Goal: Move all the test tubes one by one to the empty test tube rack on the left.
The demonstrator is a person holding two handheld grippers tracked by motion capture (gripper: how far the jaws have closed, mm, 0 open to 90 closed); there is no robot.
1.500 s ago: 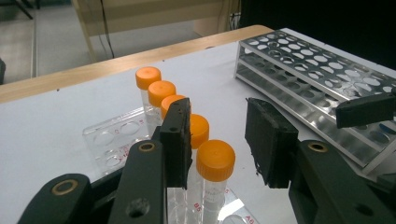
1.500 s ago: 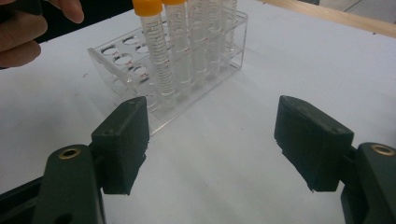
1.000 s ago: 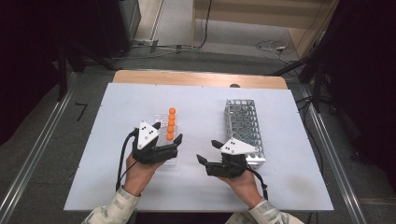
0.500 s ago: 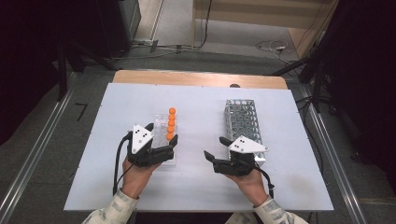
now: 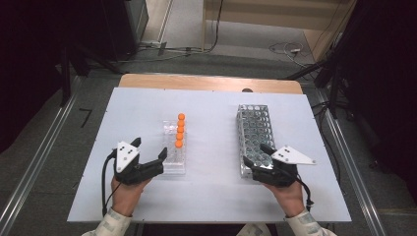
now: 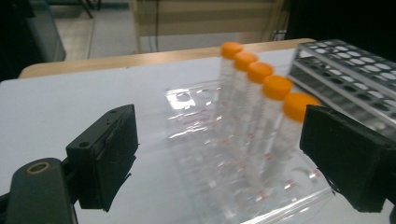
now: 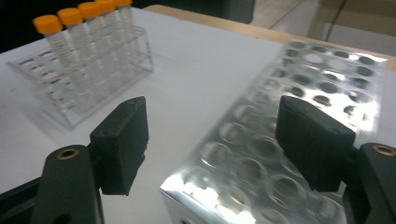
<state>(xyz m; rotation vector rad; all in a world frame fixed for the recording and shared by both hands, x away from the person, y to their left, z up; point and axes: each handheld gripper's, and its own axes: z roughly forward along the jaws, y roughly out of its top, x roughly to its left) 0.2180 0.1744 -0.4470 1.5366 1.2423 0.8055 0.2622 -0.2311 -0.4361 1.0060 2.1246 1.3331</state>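
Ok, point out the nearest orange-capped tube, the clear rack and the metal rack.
nearest orange-capped tube [image 6: 299,103], left gripper view, on its orange cap.
clear rack [image 5: 173,167], high view, on its near end.
metal rack [image 7: 322,74], right gripper view, on its perforated top plate.

No text, label, brand, number or sign can be read here. The clear plastic rack [image 6: 219,154] carries small red marks beside its holes, and the orange-capped tubes [image 6: 261,121] standing in it bear faint red and grey scale marks down their sides, but all of these are too blurred and too small to make out as letters or figures. The metal rack [image 7: 299,135], to the right of the clear plastic rack in the high view, has bare shiny faces with no printing on them. The white table top [image 5: 216,103] under the clear plastic rack is plain.
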